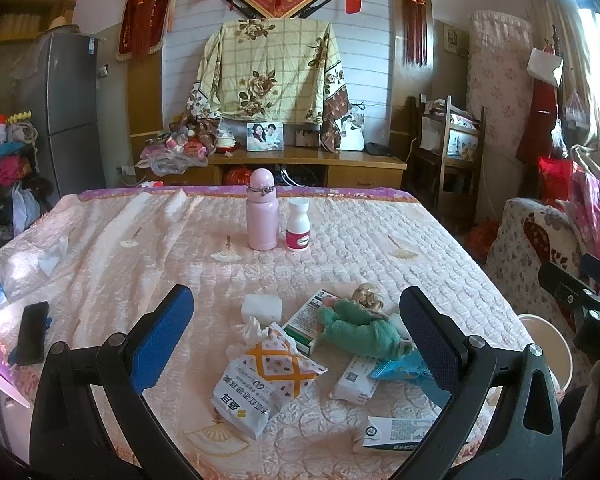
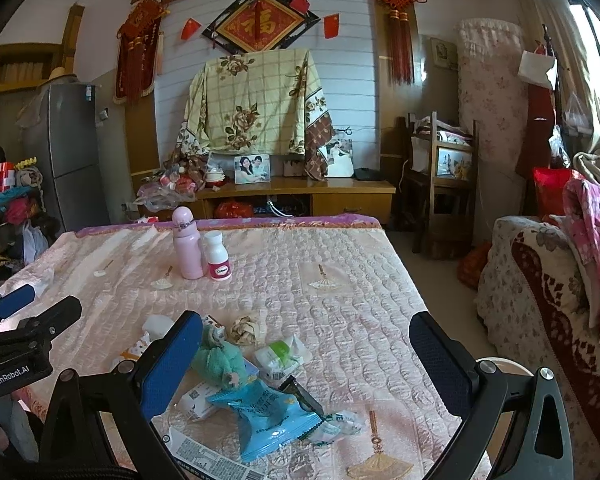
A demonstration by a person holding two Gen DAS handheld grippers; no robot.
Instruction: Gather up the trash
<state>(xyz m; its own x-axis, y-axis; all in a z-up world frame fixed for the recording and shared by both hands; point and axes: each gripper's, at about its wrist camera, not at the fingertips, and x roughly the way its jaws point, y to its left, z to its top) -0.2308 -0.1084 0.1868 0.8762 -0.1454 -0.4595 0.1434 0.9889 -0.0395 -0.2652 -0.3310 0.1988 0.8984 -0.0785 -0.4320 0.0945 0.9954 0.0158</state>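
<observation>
Trash lies on the pink quilted bed (image 1: 380,240): an orange-and-white snack bag (image 1: 264,384), a green-and-white box (image 1: 310,318), a blue wrapper (image 2: 266,416), a white-green wrapper (image 2: 282,354), a white tissue block (image 1: 261,307) and flat printed packets (image 1: 396,430). A green plush toy (image 1: 360,326) lies among them. My left gripper (image 1: 296,332) is open above the snack bag and box. My right gripper (image 2: 306,364) is open above the blue wrapper. A white bucket (image 1: 548,344) stands beside the bed at the right.
A pink bottle (image 1: 263,210) and a white pill bottle (image 1: 298,225) stand upright mid-bed. A black phone (image 1: 32,332) lies at the left edge. A woven ball (image 2: 244,330) sits near the trash. A patterned sofa (image 2: 540,292) is to the right.
</observation>
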